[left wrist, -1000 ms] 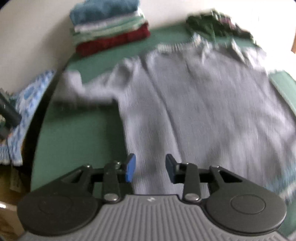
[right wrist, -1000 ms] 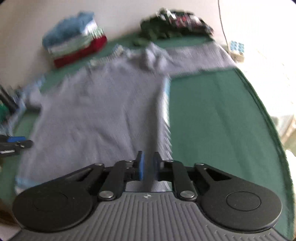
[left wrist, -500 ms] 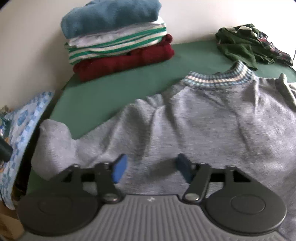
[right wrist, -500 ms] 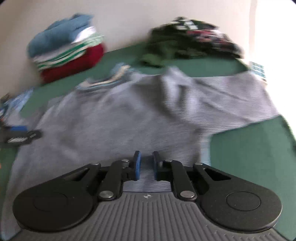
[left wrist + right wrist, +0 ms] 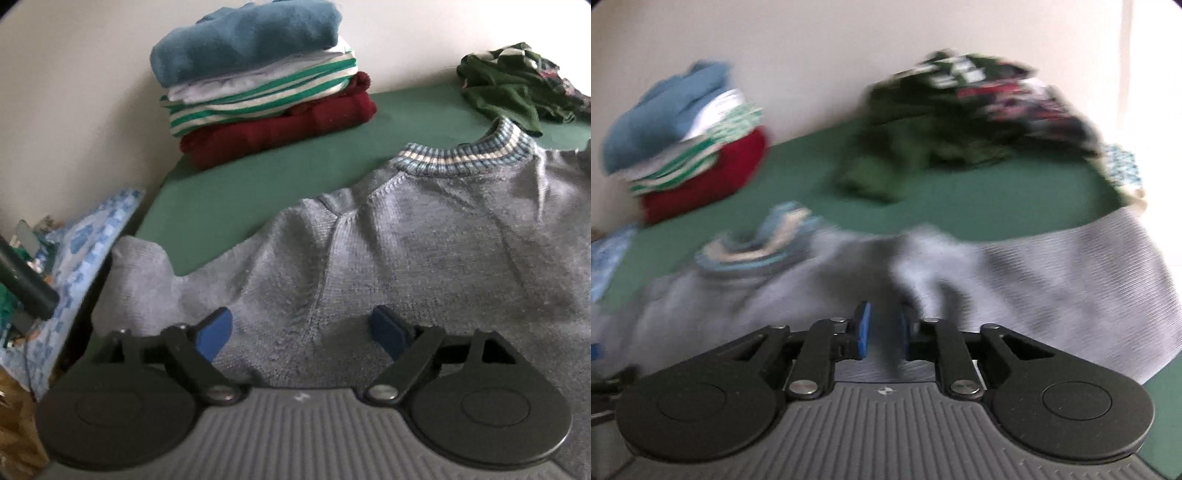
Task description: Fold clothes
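A grey knit sweater point(image 5: 424, 251) with a blue-and-cream striped collar point(image 5: 461, 157) lies spread on the green table point(image 5: 258, 192). My left gripper point(image 5: 303, 332) hovers low over its left shoulder and sleeve seam. Its jaws are opening wide, with fabric lying below them and neither pad pressing on it. In the blurred right wrist view, my right gripper point(image 5: 884, 334) is shut on a pinched ridge of the sweater point(image 5: 1052, 280) near its right shoulder. The right sleeve spreads off to the right.
A folded stack point(image 5: 258, 81) of blue, white, green-striped and dark red clothes stands at the back left by the wall. A dark green crumpled heap point(image 5: 517, 85) lies at the back right. A blue patterned cloth point(image 5: 85, 251) hangs past the table's left edge.
Both grippers moved up the sweater from its lower body to the shoulders. The left jaws spread wide apart. The right jaws stayed narrow and closed on a fold of fabric.
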Demonstrator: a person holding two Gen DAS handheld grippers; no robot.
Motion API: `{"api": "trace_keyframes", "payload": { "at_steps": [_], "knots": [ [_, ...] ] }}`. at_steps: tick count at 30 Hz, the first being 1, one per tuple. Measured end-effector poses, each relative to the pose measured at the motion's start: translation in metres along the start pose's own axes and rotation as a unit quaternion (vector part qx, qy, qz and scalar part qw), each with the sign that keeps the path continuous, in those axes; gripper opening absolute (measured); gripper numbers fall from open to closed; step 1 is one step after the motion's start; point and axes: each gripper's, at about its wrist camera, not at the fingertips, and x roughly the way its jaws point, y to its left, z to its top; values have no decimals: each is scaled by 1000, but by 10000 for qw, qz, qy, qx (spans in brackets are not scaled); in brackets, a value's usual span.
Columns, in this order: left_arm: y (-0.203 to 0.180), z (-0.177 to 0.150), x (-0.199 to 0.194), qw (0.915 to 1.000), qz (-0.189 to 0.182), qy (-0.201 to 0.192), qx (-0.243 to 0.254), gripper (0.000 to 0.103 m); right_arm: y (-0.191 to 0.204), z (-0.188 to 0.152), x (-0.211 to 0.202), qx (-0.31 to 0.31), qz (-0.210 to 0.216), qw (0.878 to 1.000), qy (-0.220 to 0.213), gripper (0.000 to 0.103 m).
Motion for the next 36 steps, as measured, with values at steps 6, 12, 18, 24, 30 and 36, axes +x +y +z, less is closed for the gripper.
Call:
{"api": "trace_keyframes", "payload": {
  "at_steps": [6,12,18,24,30,36],
  "knots": [
    [-7,2,0,9995,293,63,44,92,-61,1,-16,649,361,9972,-131,0],
    [-14,20,-11,9988,392,269,126,77,-83,-15,-40,241,345,9991,-110,0],
    [-31,40,-46,9996,182,-89,-209,89,-172,-26,-84,1673,19,9855,-298,34],
    [-71,51,-61,9995,-233,-92,-185,88,-255,-53,-89,3790,541,9238,-3,52],
    [-140,70,-77,9938,-891,-350,562,95,-279,-73,-54,5287,1191,8404,41,57],
    [-183,81,-76,9887,-1151,-394,872,95,-289,-79,-14,6107,1473,7779,-130,63]
  ]
}}
